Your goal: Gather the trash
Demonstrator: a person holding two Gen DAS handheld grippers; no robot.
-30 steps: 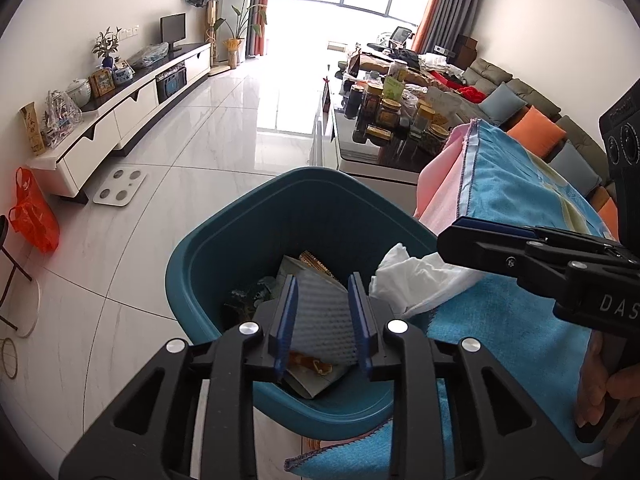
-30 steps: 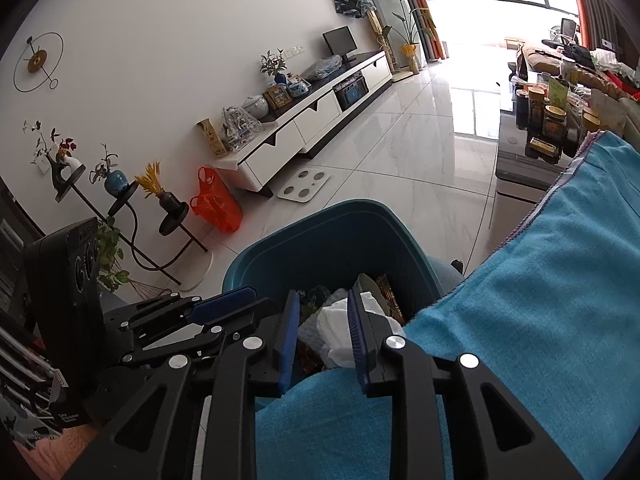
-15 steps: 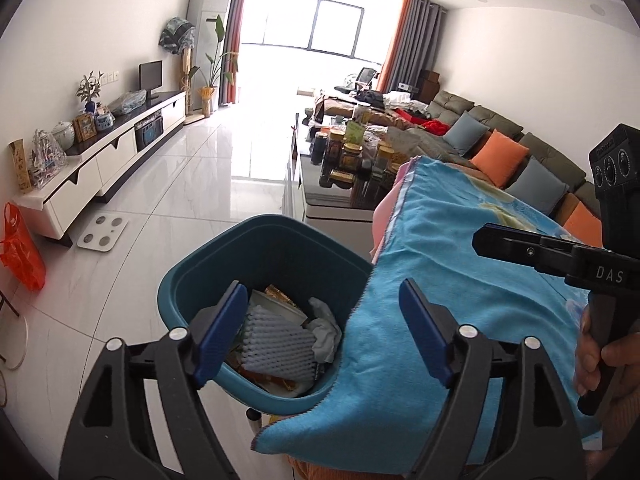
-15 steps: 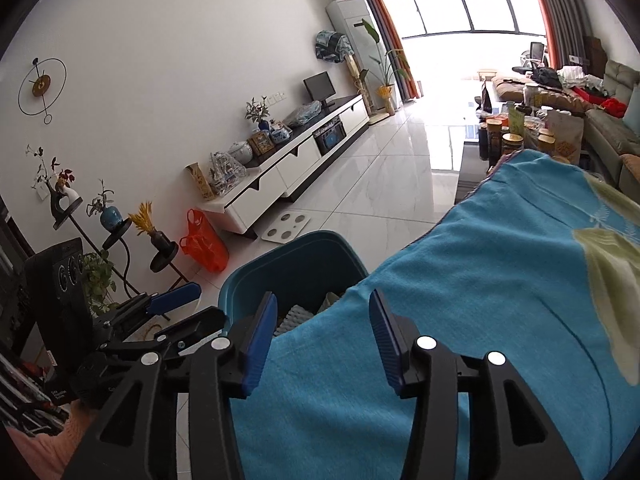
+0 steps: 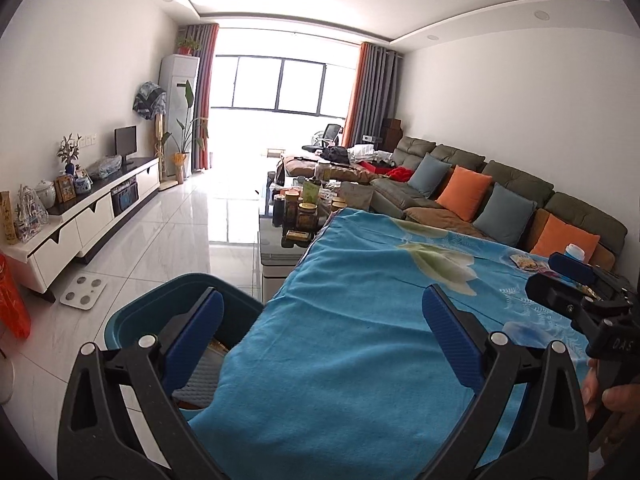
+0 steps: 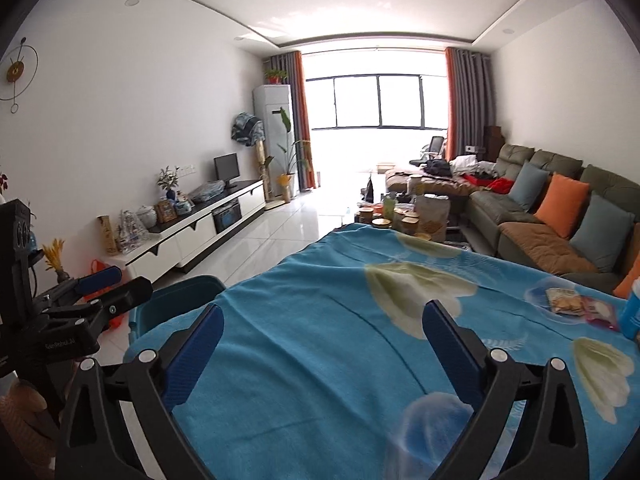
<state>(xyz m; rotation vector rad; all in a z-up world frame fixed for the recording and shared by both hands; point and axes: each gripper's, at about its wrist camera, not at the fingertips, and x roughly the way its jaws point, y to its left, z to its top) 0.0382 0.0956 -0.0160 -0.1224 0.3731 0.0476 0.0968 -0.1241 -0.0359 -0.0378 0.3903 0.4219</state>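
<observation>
A teal bin (image 5: 132,320) (image 6: 176,296) stands on the floor at the left edge of the table, which is covered by a blue cloth (image 5: 360,320) (image 6: 320,280). Grey foam netting (image 5: 200,380) lies in the bin. My left gripper (image 5: 320,308) (image 6: 120,286) hovers over the table's left corner, jaws opening, nothing between them. My right gripper (image 6: 322,312) (image 5: 560,280) hangs over the cloth to its right, jaws also opening and empty. Snack wrappers (image 6: 568,300) (image 5: 524,262) lie on the cloth at the far right, beside a blue and white bottle (image 6: 632,312).
Beyond the cloth a low coffee table carries jars (image 5: 304,208). A sofa with orange and grey cushions (image 5: 464,196) runs along the right. A white TV cabinet (image 5: 80,220), a floor scale (image 5: 82,294) and an orange bag (image 5: 12,308) sit on the left.
Both grippers opened from near shut over the bin; the foam netting and white tissue dropped in. Both then rose and swung right, away from the bin and over the cloth.
</observation>
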